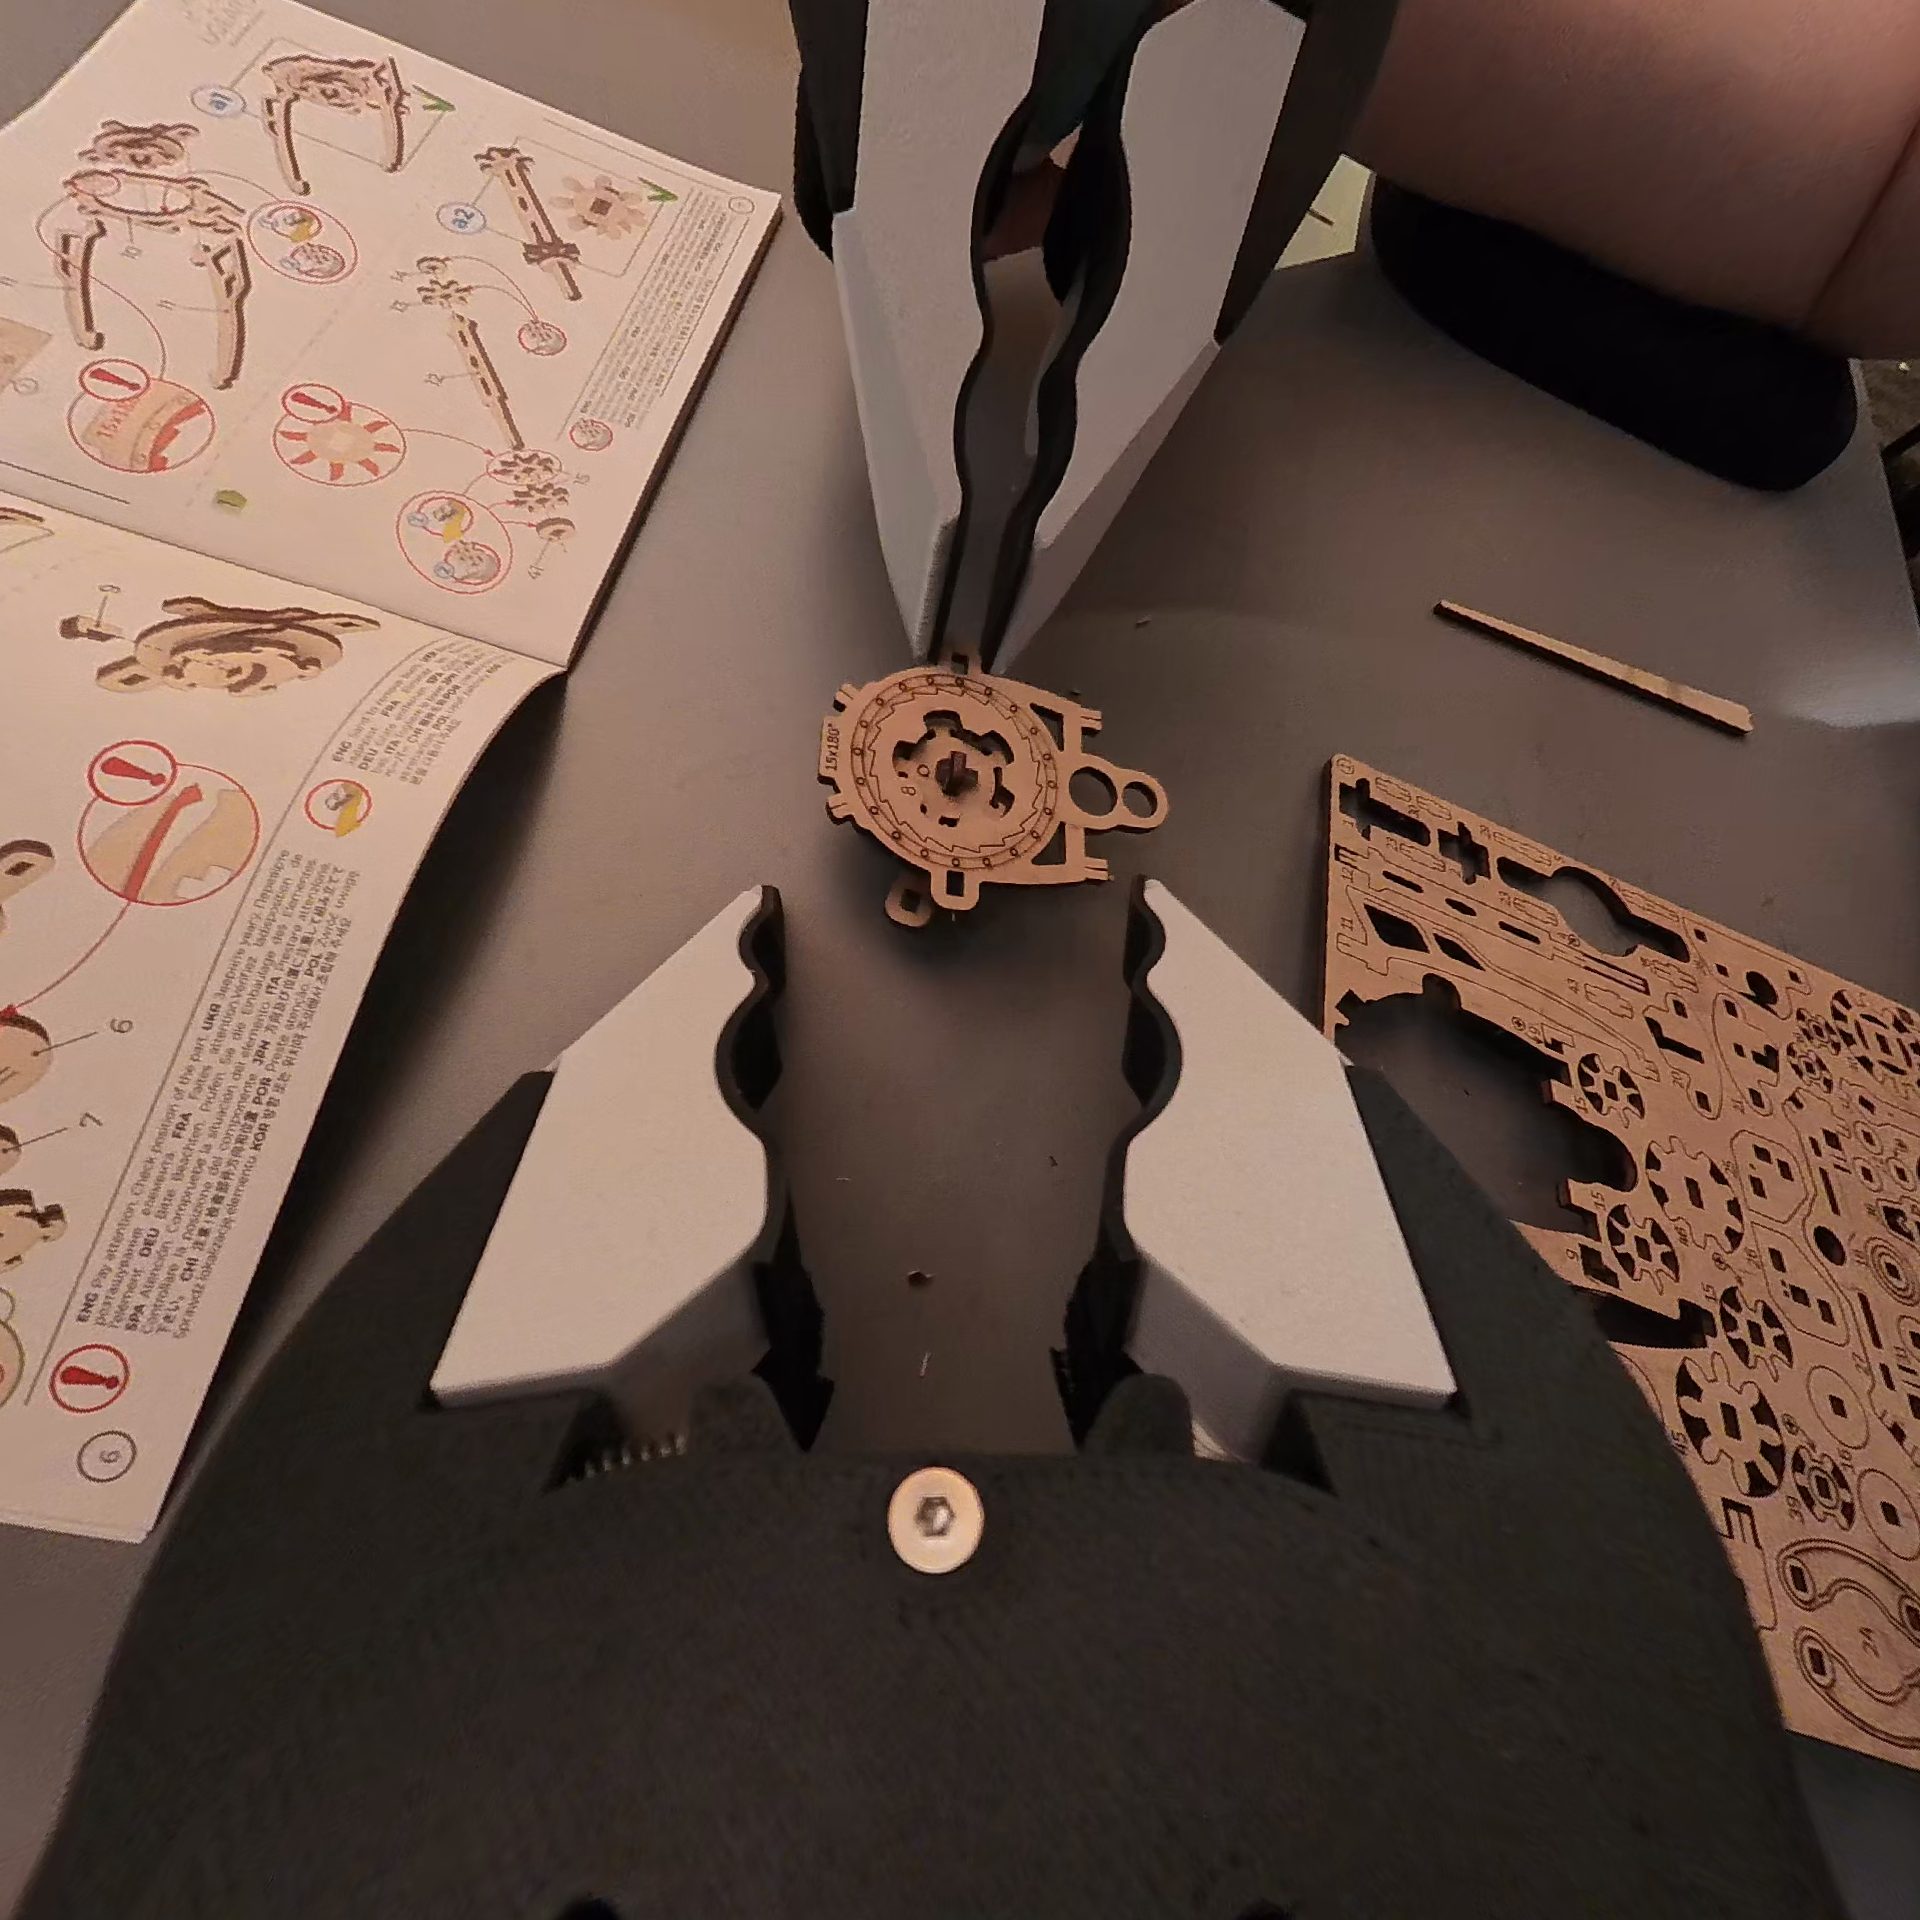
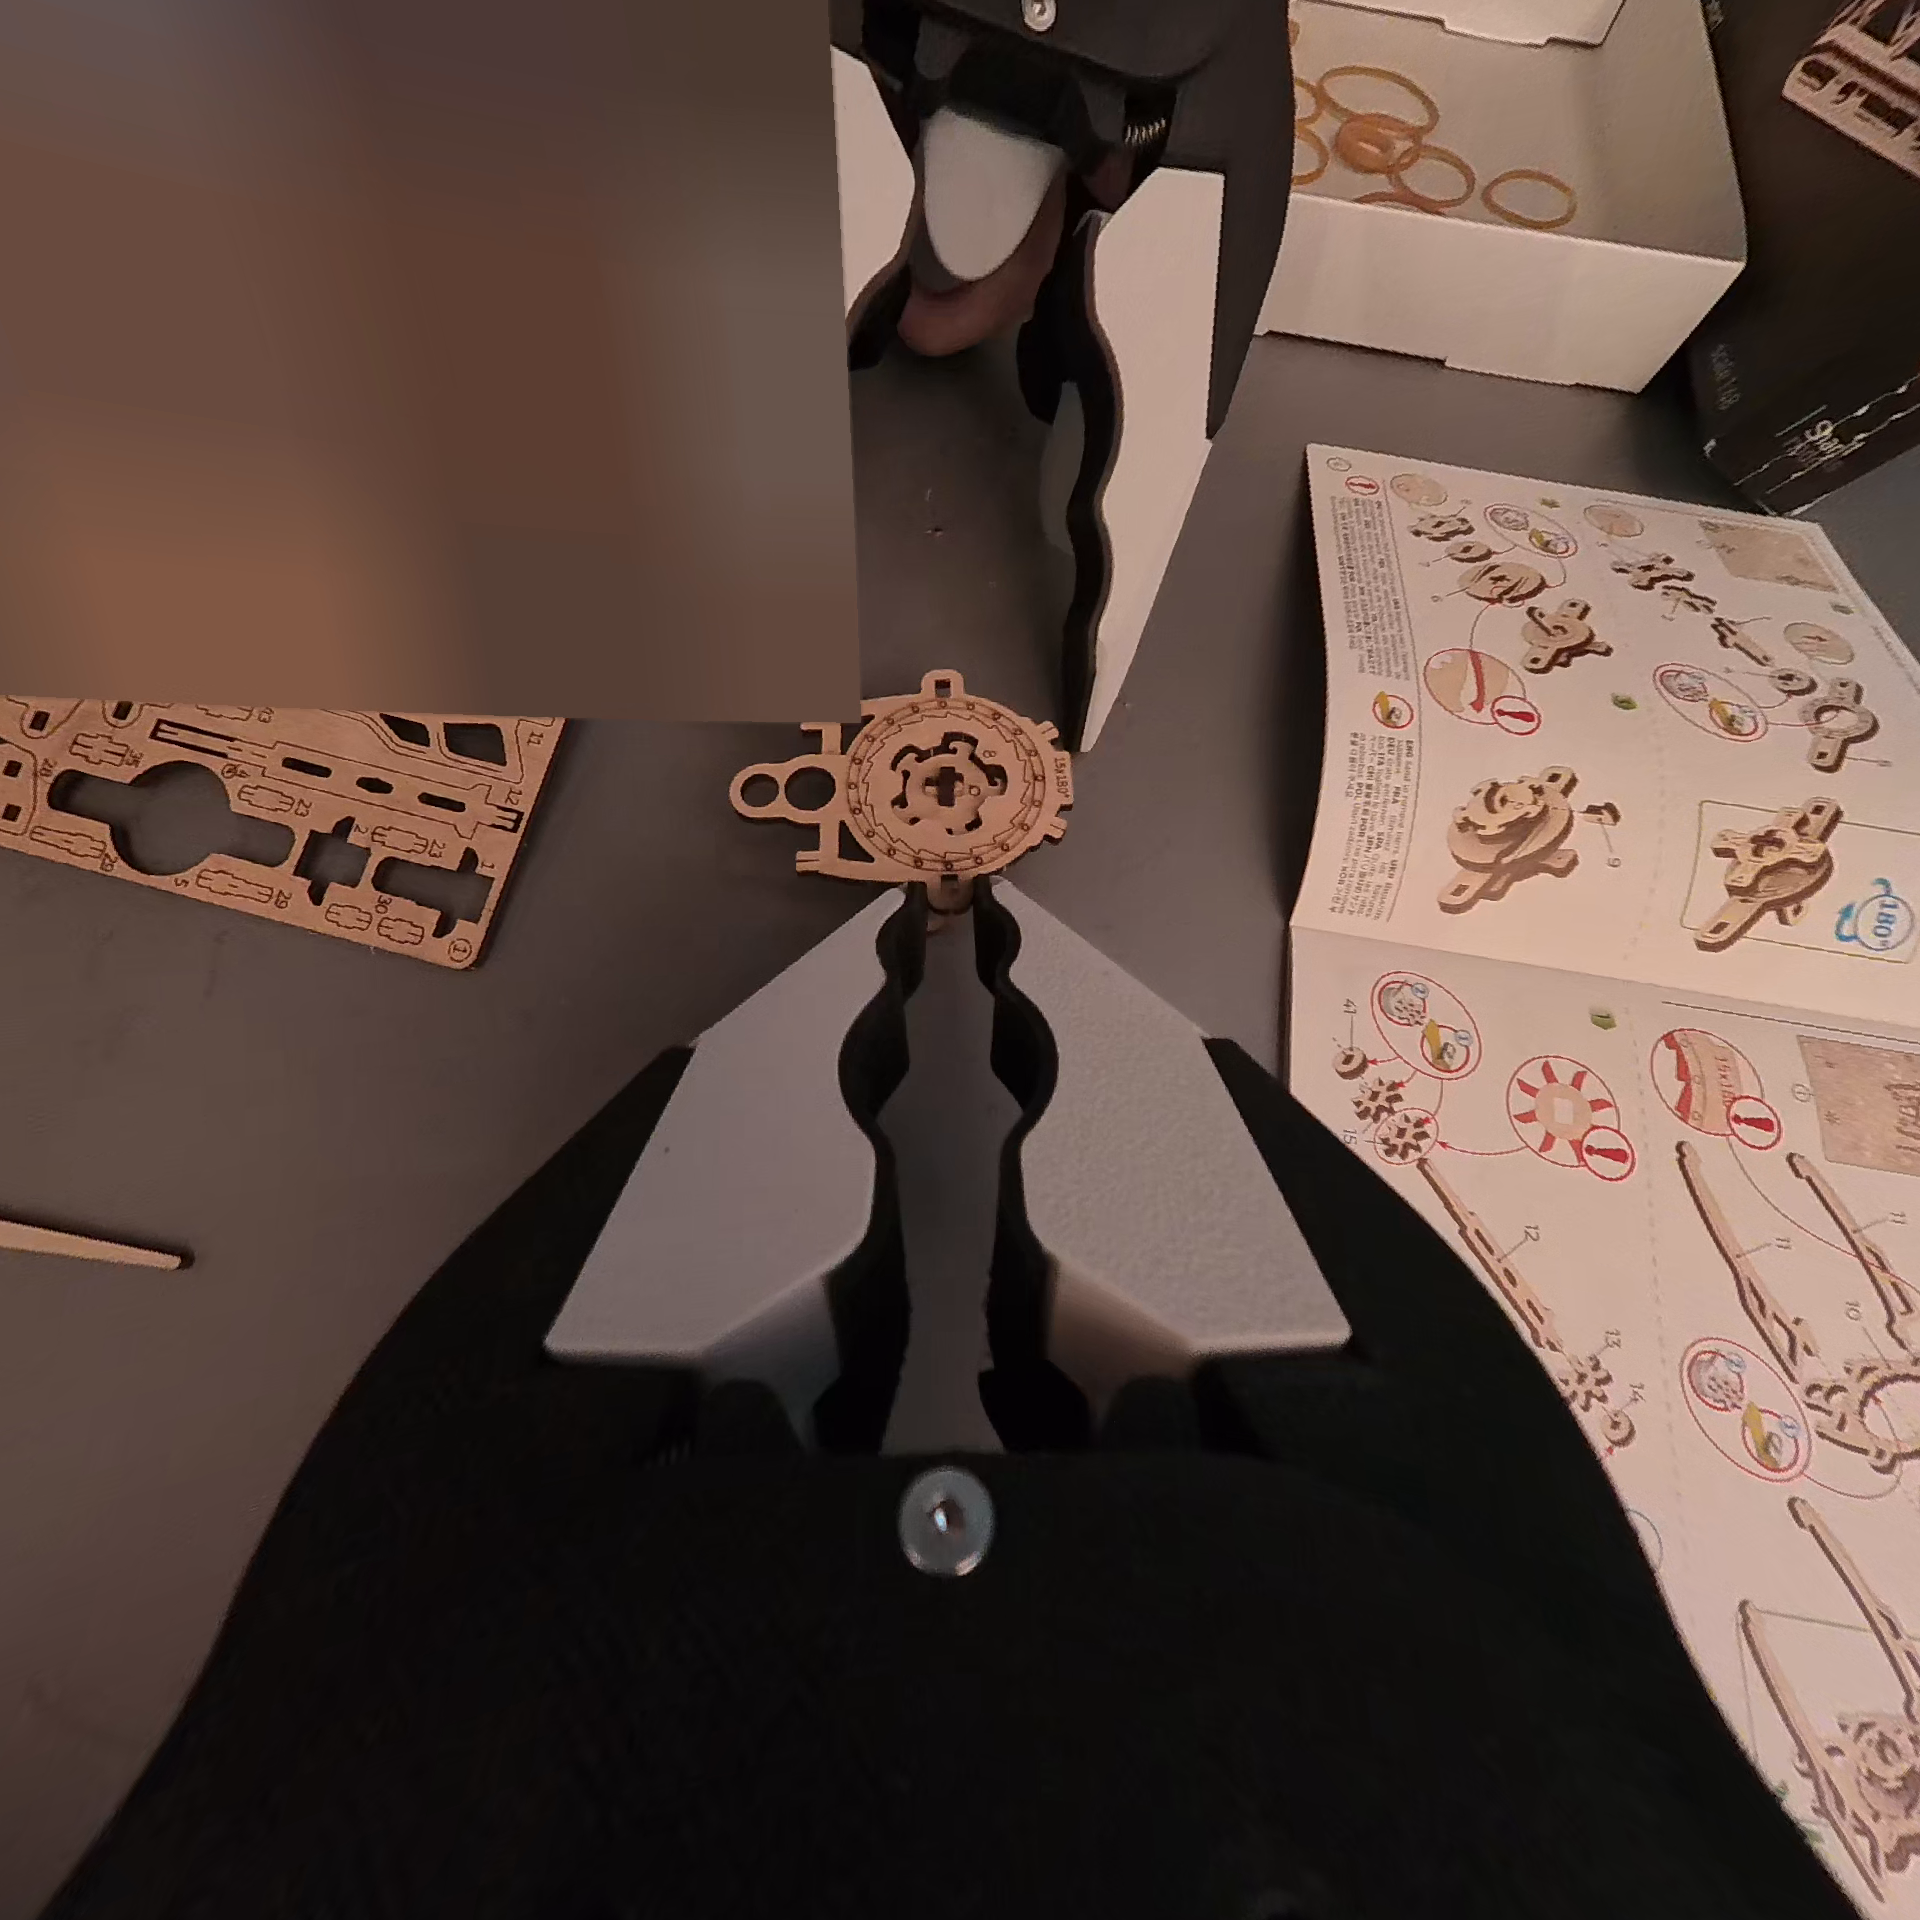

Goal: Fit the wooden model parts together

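A round wooden gear assembly with a two-hole lug lies low over the grey table. My right gripper comes in from the far side and is shut on a small tab at the assembly's edge. In the right wrist view the right gripper pinches that tab under the assembly. My left gripper is open and empty, its fingertips just short of the assembly on either side. One of its fingers shows in the right wrist view; the other is hidden.
An open instruction booklet lies left of the assembly and also shows in the right wrist view. A punched wooden part sheet and a thin wooden strip lie right. A white box of rubber bands stands behind. My right fingertips sit around 4 cm from my left ones.
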`<state>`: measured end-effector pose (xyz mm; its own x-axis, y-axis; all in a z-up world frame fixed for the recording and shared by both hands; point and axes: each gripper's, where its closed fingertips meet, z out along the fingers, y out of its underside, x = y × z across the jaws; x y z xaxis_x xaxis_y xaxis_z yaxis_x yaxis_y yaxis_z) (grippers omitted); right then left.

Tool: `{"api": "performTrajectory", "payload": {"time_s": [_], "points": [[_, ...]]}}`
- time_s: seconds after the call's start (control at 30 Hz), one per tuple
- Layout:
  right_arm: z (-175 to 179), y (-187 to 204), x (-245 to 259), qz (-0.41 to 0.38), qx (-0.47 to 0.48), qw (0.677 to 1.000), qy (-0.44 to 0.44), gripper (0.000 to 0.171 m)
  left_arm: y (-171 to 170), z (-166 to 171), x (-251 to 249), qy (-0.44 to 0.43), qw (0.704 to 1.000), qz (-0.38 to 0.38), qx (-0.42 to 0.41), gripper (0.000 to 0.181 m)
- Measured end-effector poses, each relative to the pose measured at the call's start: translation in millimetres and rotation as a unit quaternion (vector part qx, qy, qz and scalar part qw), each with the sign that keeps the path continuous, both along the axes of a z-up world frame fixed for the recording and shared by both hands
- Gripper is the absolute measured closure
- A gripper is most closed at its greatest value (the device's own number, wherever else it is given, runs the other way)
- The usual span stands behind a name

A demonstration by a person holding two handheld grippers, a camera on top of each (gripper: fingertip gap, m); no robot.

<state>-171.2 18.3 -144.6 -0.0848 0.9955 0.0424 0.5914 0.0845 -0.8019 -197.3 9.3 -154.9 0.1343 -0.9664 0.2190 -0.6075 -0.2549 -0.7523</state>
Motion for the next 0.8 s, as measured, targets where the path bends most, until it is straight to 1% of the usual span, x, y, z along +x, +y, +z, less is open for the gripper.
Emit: {"api": "performTrajectory", "payload": {"time_s": [0.3, 0.53, 0.63, 0.8], "points": [[-2.8, 0.0, 0.6, -0.003, -0.006, 1.000, -0.010, 0.163, 0.0, -0.4, 0.0, 0.002, 1.000, -0.002, 0.005, 0.117], [-2.8, -1.4, 0.4, 0.000, 0.010, 1.000, -0.020, 0.163, 1.3, 2.9, -0.3, -0.006, 1.000, 0.001, 0.005, 0.117], [-3.9, -1.5, 0.4, -0.002, 0.008, 1.000, -0.024, 0.163, 2.5, 12.7, 0.2, -0.037, 0.999, 0.007, -0.021, 0.118], [-1.5, 0.3, 0.6, -0.009, 0.008, 1.000, -0.021, 0.163, 8.0, 23.7, -2.1, -0.081, 0.993, 0.022, -0.087, 0.121]]}}
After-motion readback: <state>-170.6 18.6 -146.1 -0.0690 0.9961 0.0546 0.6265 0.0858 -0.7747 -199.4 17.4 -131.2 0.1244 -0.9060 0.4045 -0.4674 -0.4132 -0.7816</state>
